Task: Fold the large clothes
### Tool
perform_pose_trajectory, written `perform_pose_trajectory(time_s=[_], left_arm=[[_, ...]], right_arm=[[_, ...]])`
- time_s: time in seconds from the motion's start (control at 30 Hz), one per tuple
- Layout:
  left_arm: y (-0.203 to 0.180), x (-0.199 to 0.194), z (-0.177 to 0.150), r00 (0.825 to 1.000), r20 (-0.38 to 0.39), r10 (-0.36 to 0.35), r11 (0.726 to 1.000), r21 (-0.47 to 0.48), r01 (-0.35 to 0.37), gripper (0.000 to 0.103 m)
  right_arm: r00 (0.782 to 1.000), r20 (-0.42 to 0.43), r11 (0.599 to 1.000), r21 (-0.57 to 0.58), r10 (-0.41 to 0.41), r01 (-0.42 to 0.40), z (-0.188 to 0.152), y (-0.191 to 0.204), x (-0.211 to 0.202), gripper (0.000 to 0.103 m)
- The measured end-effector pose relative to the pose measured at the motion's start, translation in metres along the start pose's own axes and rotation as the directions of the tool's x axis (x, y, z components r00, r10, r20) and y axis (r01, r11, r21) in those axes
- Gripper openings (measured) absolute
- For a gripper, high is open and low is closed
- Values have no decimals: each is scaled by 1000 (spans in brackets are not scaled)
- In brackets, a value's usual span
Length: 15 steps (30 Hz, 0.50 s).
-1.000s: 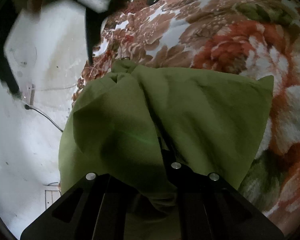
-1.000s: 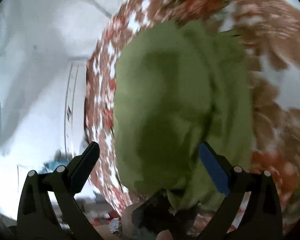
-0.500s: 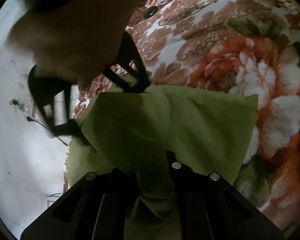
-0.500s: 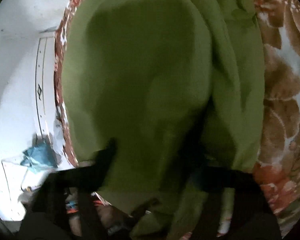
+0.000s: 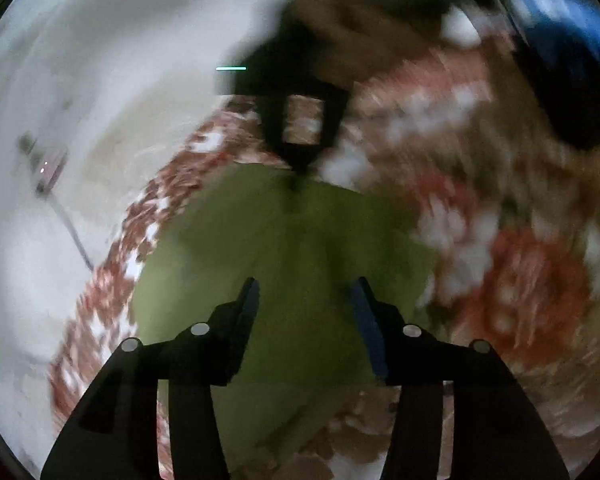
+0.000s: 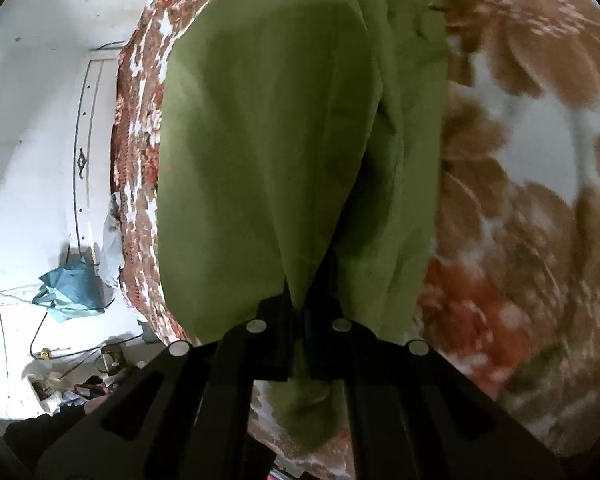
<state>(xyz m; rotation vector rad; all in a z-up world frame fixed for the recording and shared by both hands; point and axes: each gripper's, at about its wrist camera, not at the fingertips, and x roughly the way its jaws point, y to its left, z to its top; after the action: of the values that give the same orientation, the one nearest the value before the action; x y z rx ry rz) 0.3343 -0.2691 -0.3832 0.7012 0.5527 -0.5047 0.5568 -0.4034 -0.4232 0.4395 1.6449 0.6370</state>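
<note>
One green garment (image 6: 268,128) — right tool (image 6: 300,312) pinches it; left tool (image 5: 304,300) spread.

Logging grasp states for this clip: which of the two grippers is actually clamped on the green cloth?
The right gripper: its fingers are shut on a pinched tip of the green cloth. The left gripper hangs open above it.

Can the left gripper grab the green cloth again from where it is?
Probably yes. The left gripper is open right over the green cloth, with nothing between them; the right gripper pinches another part.
</note>
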Motion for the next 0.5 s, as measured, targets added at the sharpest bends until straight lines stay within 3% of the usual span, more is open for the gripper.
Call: perform_pose_trajectory(time_s=[0.13, 0.2, 0.3, 0.37, 0.5], left_arm=[[78, 1, 1, 1000, -6, 11, 969, -247, -12, 60], [91, 25, -13, 997, -68, 27, 968, -247, -43, 56], [97, 68, -53, 989, -143, -31, 969, -247, -5, 59], [99, 87, -82, 987, -144, -77, 951, -309, 29, 62], [103, 104, -106, 980, -145, -136, 924, -375, 73, 63]], right_arm=[[997, 1, 997, -23, -74, 74, -15, -11, -6, 4], [992, -5, 992, -19, -124, 124, -16, -24, 2, 4], [985, -7, 985, 0, -174, 174, -12, -42, 26, 4], [976, -5, 976, -14, -219, 219, -8, -45, 44, 4], [952, 25, 951, -47, -305, 306, -9, -37, 64, 5]])
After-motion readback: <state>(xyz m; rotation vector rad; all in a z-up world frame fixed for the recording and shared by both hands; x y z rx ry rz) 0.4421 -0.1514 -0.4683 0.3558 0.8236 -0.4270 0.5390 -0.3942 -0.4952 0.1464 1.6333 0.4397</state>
